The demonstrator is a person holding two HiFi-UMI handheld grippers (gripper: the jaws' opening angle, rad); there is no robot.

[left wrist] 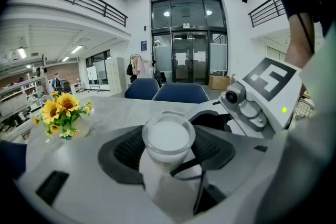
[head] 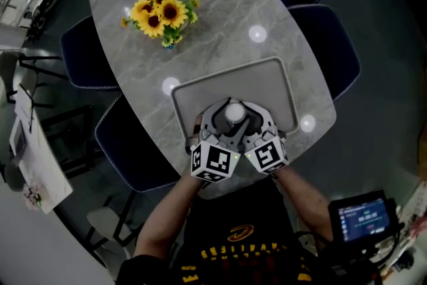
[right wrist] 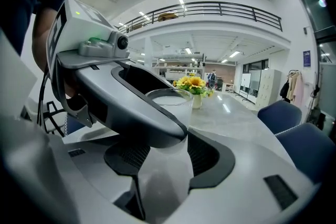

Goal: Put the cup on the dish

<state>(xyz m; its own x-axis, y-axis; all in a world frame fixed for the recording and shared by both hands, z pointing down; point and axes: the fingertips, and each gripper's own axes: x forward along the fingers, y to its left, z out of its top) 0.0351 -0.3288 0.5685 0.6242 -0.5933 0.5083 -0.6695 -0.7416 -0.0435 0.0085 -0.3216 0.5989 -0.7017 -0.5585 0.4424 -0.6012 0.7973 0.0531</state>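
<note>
A frosted white cup (head: 234, 113) stands upright at the near side of a grey tray-like dish (head: 273, 80) on the marble table. Both grippers meet around it from my side. My left gripper (head: 225, 121) has the cup (left wrist: 167, 136) filling the gap between its black pads, jaws wide and shut on it. My right gripper (head: 243, 121) also has the cup (right wrist: 170, 99) between its pads, and the cup's right wall touches the right pad. A finger of the left gripper (right wrist: 121, 86) crosses in front and hides the cup's left side there. Whether the cup's base rests on the dish is hidden.
A small vase of sunflowers (head: 161, 13) stands at the table's far left. Dark blue chairs sit along the left edge (head: 87, 53) and the right edge (head: 330, 43). The table's near edge lies just below the grippers. A screen device (head: 363, 217) hangs at my right side.
</note>
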